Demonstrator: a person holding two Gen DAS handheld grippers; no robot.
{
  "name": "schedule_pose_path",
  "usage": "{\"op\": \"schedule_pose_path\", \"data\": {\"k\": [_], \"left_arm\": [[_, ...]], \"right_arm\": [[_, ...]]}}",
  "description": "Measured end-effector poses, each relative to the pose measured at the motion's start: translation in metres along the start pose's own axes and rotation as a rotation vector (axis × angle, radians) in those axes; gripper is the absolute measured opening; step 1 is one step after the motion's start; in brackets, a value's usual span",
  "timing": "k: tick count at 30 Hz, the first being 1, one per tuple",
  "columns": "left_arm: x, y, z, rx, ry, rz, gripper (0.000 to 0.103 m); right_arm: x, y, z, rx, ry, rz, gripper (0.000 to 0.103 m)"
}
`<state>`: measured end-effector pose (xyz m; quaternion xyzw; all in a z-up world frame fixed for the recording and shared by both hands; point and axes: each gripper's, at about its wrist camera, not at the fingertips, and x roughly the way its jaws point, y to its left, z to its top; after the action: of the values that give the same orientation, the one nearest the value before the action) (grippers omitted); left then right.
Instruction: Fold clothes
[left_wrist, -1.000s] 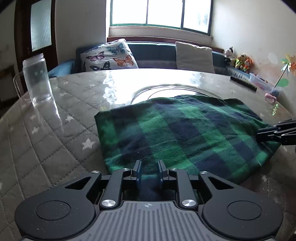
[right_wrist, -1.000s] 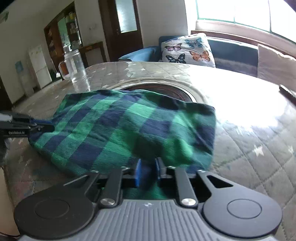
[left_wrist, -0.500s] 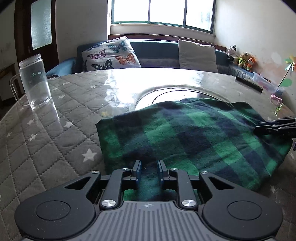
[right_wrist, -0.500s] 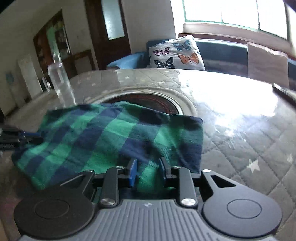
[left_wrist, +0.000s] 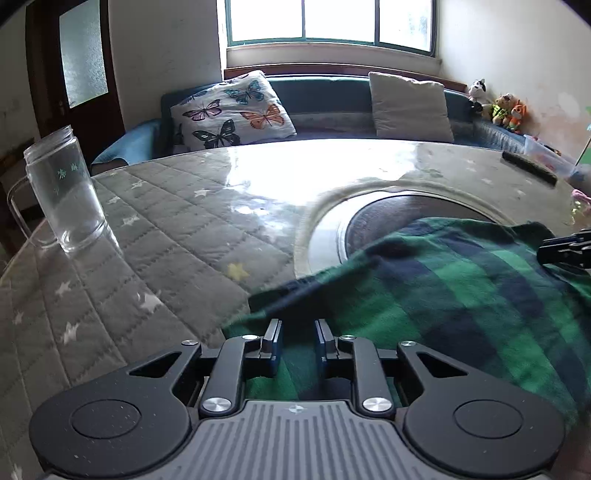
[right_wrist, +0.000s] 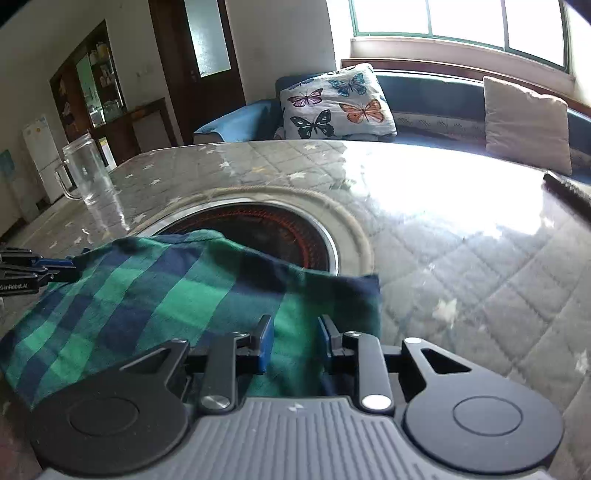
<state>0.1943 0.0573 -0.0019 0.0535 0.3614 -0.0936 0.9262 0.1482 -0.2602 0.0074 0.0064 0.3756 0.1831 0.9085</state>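
Table (left_wrist: 177, 229): round, covered by a grey quilted cloth with white stars under a glossy clear sheet that throws back strong window glare; a dark round inset (right_wrist: 266, 229) with a pale ring sits at its centre.
Room: a window (left_wrist: 328, 18) at 12 o'clock in the left wrist view, a dark blue sofa (left_wrist: 325, 96) under it with a butterfly cushion (left_wrist: 236, 110) and a plain beige cushion (left_wrist: 410, 107); soft toys (left_wrist: 498, 107) at 2 o'clock; a dark wooden door (left_wrist: 77, 66) at 10 o'clock.
Glass mug (left_wrist: 62, 192): clear, upright, at 9 o'clock on the table, well apart from the fabric.
Dark bar-shaped item (left_wrist: 528, 168): lies near the table's edge at 2 o'clock; too small to tell what it is.
Plaid garment (left_wrist: 461, 295): green and navy check, folded flat on the table, its far edge overlapping the dark inset.
Left claw (left_wrist: 298, 343): fingers slightly spread, with the garment's near corner lying between them; not pinching it.
Right claw (right_wrist: 295, 341): fingers spread wider, over the garment's other near corner, fabric between and beneath them, no grip visible.
Claws to each other: each shows in the other's view at the garment's side edge, at 3 and 9 o'clock.
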Motion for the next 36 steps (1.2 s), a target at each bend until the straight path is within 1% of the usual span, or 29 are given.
{"op": "schedule_pose_path", "data": {"k": [2,7,9,12,15,18,20,21,26,30,33,36], "left_arm": [[0.001,-0.004,0.008,0.011,-0.009,0.002,0.022],[0.001,-0.022,0.023,0.032,-0.046,-0.068,0.022],[0.009,-0.030,0.026,0.056,-0.034,-0.078,0.022],[0.025,-0.036,0.027,0.074,0.004,-0.072,0.022],[0.029,-0.037,0.029,0.073,0.014,-0.072,0.021],[0.025,-0.040,0.034,0.063,-0.004,-0.083,0.021],[0.023,-0.045,0.038,0.065,-0.013,-0.094,0.026],[0.024,-0.048,0.040,0.069,-0.014,-0.100,0.027],[0.038,-0.062,0.042,0.091,0.007,-0.100,0.028],[0.052,-0.064,0.044,0.101,0.028,-0.070,0.030],[0.057,-0.064,0.042,0.112,0.029,-0.067,0.032],[0.054,-0.063,0.042,0.103,0.022,-0.070,0.034]], "right_arm": [[0.003,0.002,0.004,-0.008,0.005,-0.014,0.024],[0.010,0.004,0.011,-0.021,0.016,-0.038,0.025],[0.011,0.004,0.012,-0.022,0.020,-0.041,0.025],[0.013,0.004,0.014,-0.024,0.027,-0.045,0.024],[0.014,0.008,0.018,-0.038,0.028,-0.055,0.026],[0.016,0.026,0.027,-0.083,0.014,-0.015,0.026],[0.017,0.038,0.033,-0.113,0.004,0.011,0.026],[0.018,0.044,0.036,-0.128,0.000,0.024,0.026],[0.040,0.071,0.046,-0.159,0.009,0.093,0.026],[0.061,0.076,0.047,-0.168,0.031,0.082,0.026],[0.075,0.080,0.048,-0.175,0.046,0.073,0.026],[0.067,0.084,0.047,-0.200,0.035,0.061,0.026]]}}
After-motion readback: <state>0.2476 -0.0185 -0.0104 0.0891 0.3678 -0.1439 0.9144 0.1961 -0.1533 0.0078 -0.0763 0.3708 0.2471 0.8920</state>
